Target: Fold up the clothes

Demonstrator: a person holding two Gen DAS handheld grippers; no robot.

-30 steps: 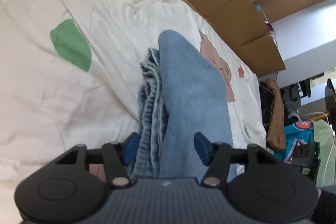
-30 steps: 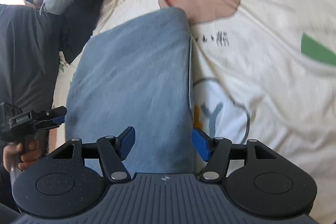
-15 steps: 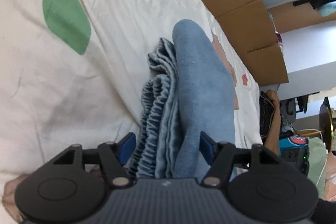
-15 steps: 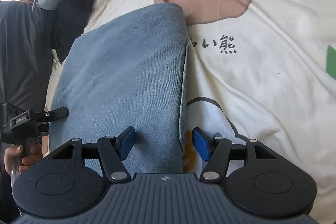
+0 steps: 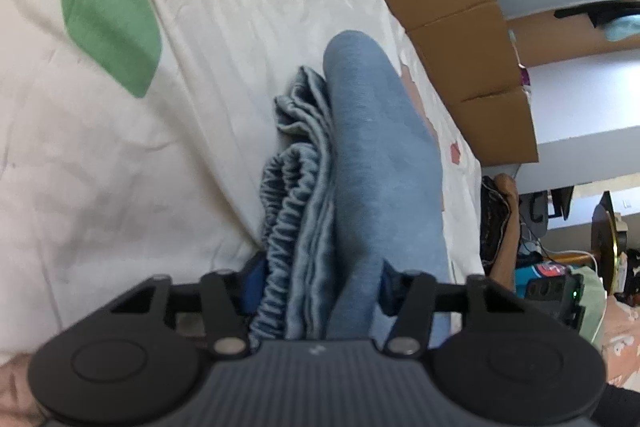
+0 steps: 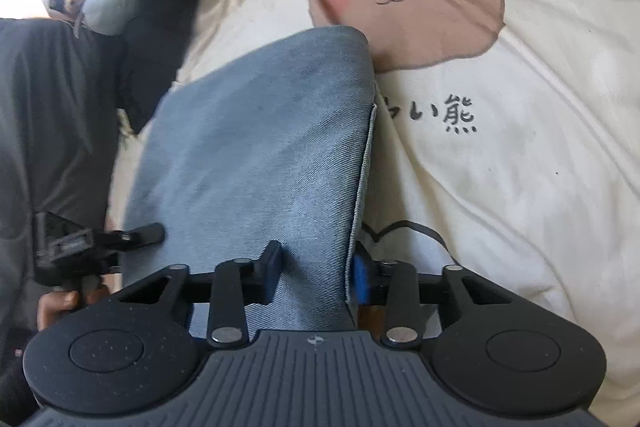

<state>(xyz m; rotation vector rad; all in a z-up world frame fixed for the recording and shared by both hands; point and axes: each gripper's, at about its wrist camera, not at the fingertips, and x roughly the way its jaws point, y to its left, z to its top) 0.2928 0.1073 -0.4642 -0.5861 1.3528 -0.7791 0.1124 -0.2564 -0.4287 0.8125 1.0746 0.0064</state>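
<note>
A folded blue denim garment [image 5: 380, 147] lies on the cream bear-print bed sheet [image 5: 120, 187]. In the left wrist view its stacked layers and gathered waistband stand edge-on between the blue pads of my left gripper [image 5: 322, 285], which is shut on the stack. The right wrist view shows the garment [image 6: 260, 147] from above. My right gripper [image 6: 316, 273] is shut on its near right corner, one finger on top and the other under the hem. At the garment's left edge the left gripper [image 6: 132, 235] shows, held by a hand [image 6: 60, 307].
Cardboard panels [image 5: 460, 27] line the far side of the bed. Dark and grey clothes [image 6: 152, 27] are piled at the bed's head. A person in dark clothing [image 6: 40, 107] stands at the left. More clothes [image 5: 500, 211] hang beyond the bed's far end.
Both grippers moved in on the blue garment and their fingers closed on it: the right pair narrowed clearly onto the corner, the left onto the layered edge.
</note>
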